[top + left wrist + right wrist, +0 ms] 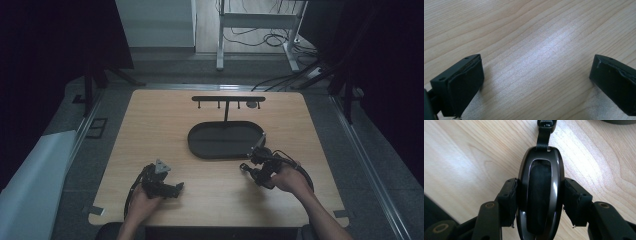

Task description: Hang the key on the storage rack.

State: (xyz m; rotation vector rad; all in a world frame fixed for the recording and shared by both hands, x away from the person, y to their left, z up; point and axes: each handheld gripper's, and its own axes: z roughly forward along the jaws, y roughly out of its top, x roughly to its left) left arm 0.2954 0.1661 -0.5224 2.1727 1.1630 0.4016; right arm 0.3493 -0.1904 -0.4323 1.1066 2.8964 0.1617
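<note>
My right hand-held gripper [540, 202], lower centre of its view, is clamped on a glossy dark key fob [540, 192] standing between the jaws. My left hand-held gripper [536, 80] rests low, jaws wide apart over bare counter [536, 37]. Oval black tray [226, 141] lies mid-frame.

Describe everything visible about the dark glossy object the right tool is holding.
The glossy object is a dark, elongated oval that looks like polished plastic or metal, with a matt black inset down its middle. A black strap leaves its far end. The right tool clamps it on both long sides, above the wooden table.
</note>
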